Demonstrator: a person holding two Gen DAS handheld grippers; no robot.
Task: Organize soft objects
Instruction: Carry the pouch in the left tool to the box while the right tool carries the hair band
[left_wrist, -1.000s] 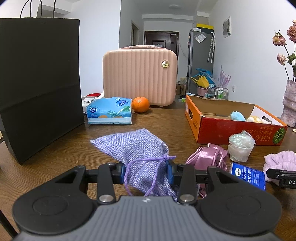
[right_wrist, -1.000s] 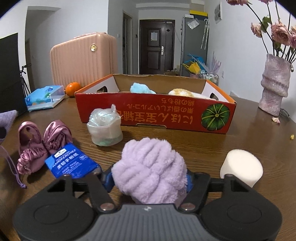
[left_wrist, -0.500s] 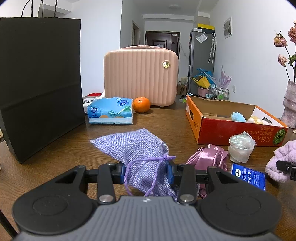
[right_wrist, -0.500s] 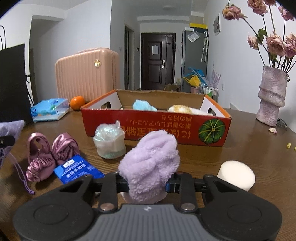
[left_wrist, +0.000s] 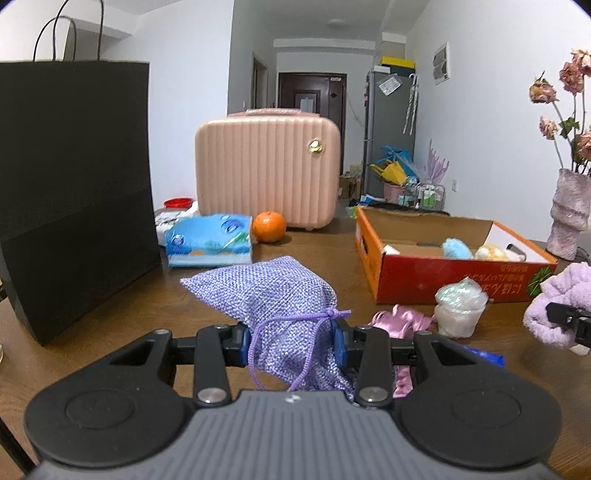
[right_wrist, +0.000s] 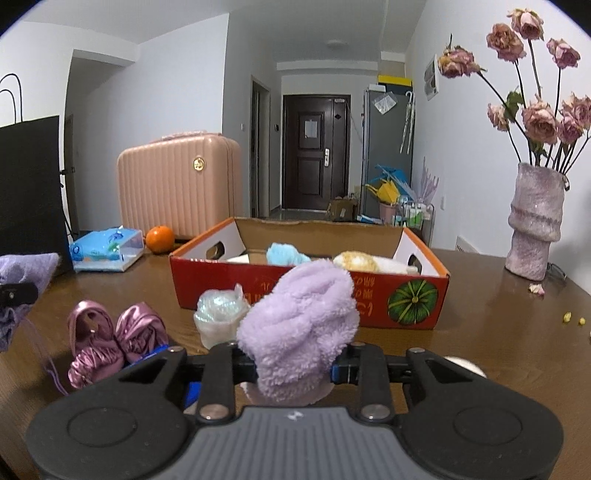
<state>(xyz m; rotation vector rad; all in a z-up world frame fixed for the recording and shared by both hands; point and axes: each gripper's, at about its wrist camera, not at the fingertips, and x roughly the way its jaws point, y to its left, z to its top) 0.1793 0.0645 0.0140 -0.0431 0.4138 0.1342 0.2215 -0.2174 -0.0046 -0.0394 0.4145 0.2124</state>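
My left gripper (left_wrist: 291, 341) is shut on a purple woven drawstring pouch (left_wrist: 273, 291), whose body rests on the brown table. My right gripper (right_wrist: 293, 363) is shut on a fluffy lilac cloth (right_wrist: 303, 317) and holds it off the table, in front of the red cardboard box (right_wrist: 369, 299). That box holds a light blue fluffy item (right_wrist: 286, 254) and a yellowish one (right_wrist: 356, 261). In the left wrist view the lilac cloth (left_wrist: 557, 291) shows at the right edge, with the red box (left_wrist: 443, 273) behind it. A pink satin item (right_wrist: 110, 339) lies left of the right gripper.
A wrapped plastic cup (right_wrist: 219, 317) stands before the box. A blue tissue packet (left_wrist: 484, 356), a blue tissue pack (left_wrist: 210, 240), an orange (left_wrist: 269, 226), a pink case (left_wrist: 267, 177) and a tall black paper bag (left_wrist: 74, 184) share the table. A vase of dried roses (right_wrist: 535, 221) stands at the right.
The right gripper closed on the lilac cloth and lifted it off the table; the white foam cylinder is now mostly hidden behind the gripper. The left gripper kept its hold on the pouch.
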